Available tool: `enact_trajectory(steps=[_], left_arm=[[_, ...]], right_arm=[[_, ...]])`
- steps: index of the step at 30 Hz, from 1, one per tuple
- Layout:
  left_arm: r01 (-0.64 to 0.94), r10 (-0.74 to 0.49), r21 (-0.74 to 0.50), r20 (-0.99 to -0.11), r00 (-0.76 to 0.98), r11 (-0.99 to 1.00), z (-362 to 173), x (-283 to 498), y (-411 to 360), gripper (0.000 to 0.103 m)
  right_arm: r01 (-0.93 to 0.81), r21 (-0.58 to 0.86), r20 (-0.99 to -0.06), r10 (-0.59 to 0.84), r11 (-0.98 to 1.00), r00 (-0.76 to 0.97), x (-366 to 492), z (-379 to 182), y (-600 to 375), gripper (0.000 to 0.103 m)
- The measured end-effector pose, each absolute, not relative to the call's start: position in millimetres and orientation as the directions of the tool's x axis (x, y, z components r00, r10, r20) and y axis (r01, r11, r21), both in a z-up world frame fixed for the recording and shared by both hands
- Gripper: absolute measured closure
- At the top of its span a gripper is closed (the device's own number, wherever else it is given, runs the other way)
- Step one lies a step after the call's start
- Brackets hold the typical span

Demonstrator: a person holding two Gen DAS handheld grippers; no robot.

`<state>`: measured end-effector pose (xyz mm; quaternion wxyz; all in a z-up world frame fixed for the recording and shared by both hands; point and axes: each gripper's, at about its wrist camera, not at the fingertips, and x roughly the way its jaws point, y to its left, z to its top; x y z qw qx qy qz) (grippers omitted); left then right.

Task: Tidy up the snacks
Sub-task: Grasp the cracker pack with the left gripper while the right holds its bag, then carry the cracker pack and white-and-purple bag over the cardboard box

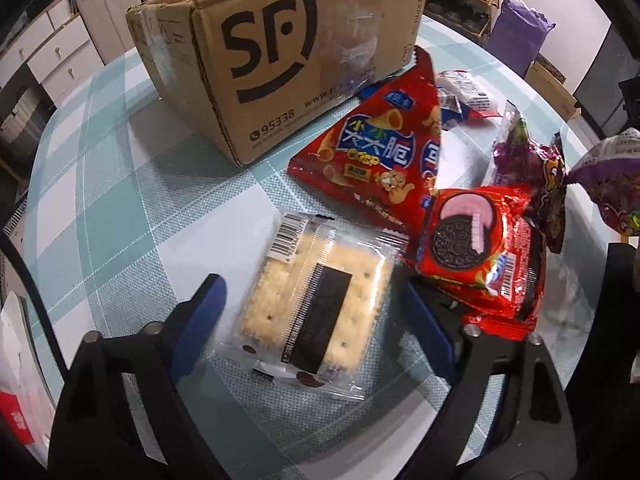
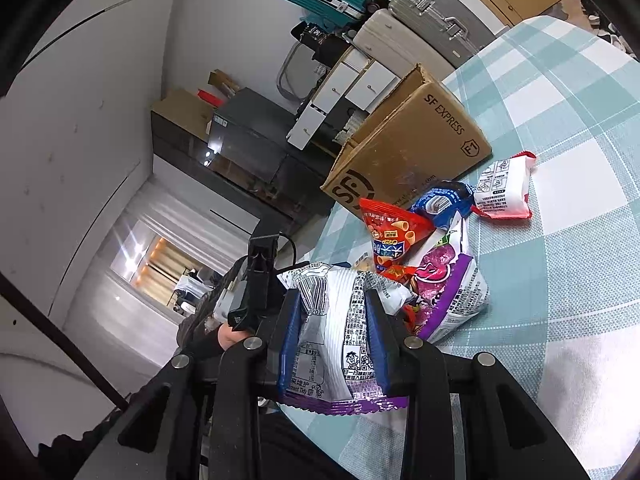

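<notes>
**Cracker pack bracketed but not yet pinched; neighbours crowd the right finger**

At ten o'clock in the left wrist view sits the open brown cardboard shipping box (image 1: 256,68), on the teal-and-white checked tablecloth (image 1: 120,184), the likely home for the snacks. Lower, at six o'clock, the left gripper (image 1: 308,300) points steeply down with its blue-padded jaws partly open on either side of the clear-wrapped square cracker pack with a dark label (image 1: 316,304). Neither pad seems to press on it yet, so the pack lies loose on the cloth.

The risks here are mine to guess. The slick wrapper could skate out sideways if only film edges are caught, and the crackers could crack under a hard squeeze. At four o'clock the red chocolate sandwich-cookie packet (image 1: 476,256) overlaps the right finger; it could be dragged along or snagged. The red triangular crisp bag (image 1: 372,152) at one o'clock lies just beside the pack.

In the right wrist view, the right gripper (image 2: 334,344) is clamped tight on a white-and-purple foil snack bag (image 2: 332,340); held by crumpled film, it could slip free.
</notes>
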<state>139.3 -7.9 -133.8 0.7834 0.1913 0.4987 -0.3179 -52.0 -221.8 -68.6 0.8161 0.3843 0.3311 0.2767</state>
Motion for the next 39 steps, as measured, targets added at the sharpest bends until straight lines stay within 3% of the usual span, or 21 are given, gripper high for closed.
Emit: enact_trajectory(steps=[10, 17, 24, 28, 39], left_arm=[[0.701, -0.32, -0.058, -0.915, 0.248, 0.71, -124, 110, -13, 0.045], [0.68, -0.27, -0.015, -0.924, 0.272, 0.733, -123, 96, -22, 0.046], [0.561, -0.214, 0.008, -0.92, 0.329, 0.828, -119, 68, -14, 0.046], [0.522, -0.241, -0.013, -0.896, 0.372, 0.853, -110, 46, -3, 0.046], [0.455, -0.11, 0.154, -0.858, 0.502, 0.877, -97, 2, 18, 0.046]], right_arm=[[-0.189, 0.818, -0.319, 0.702, 0.543, 0.637, -53, -70, -225, 0.072], [-0.18, 0.822, -0.318, 0.697, 0.54, 0.642, -53, -72, -228, 0.072], [-0.177, 0.814, -0.326, 0.688, 0.553, 0.648, -54, -70, -228, 0.072], [-0.184, 0.799, -0.341, 0.684, 0.573, 0.645, -54, -68, -224, 0.072], [-0.158, 0.778, -0.383, 0.658, 0.608, 0.648, -51, -72, -221, 0.072]])
